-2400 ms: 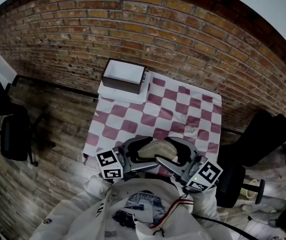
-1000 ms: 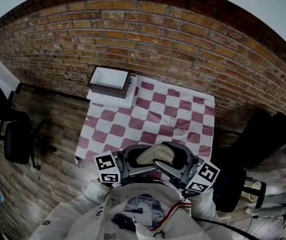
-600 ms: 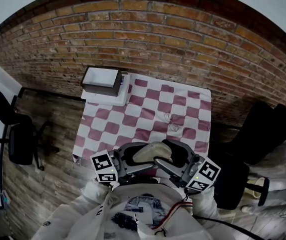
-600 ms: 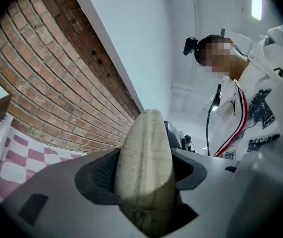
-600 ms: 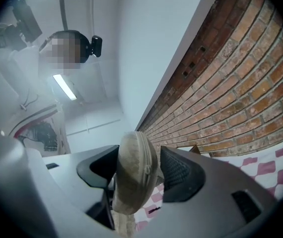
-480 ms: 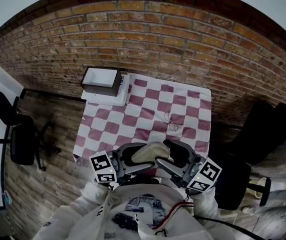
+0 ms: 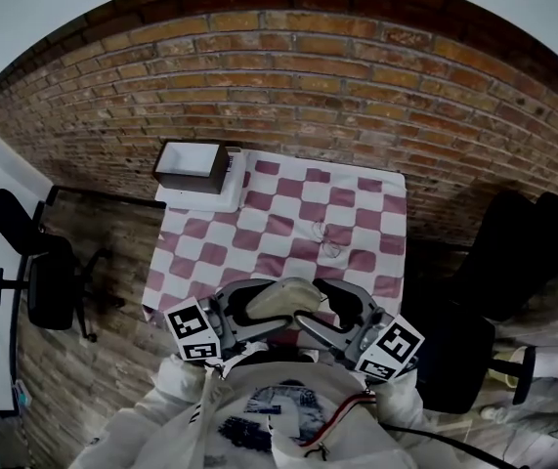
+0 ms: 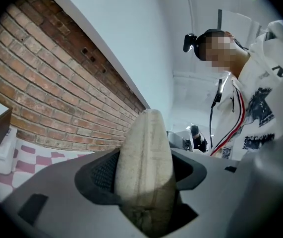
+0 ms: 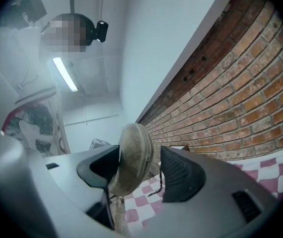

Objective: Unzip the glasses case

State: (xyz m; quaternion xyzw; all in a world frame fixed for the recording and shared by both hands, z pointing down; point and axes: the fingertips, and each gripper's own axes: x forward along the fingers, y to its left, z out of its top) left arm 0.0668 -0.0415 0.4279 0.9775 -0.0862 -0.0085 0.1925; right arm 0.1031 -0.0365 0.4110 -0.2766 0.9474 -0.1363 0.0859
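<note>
Your left tool pinches the glasses case; your right tool stands spread around its right end. Pinch the dangling zipper pull, then draw steadily.

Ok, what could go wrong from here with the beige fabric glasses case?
The right gripper is open around the beige case, not on the dark dangling zip cord; closing may pinch fabric instead. Only the left gripper clamps it, in the air by the checked table's near edge; a slip could drop it to the floor.
</note>
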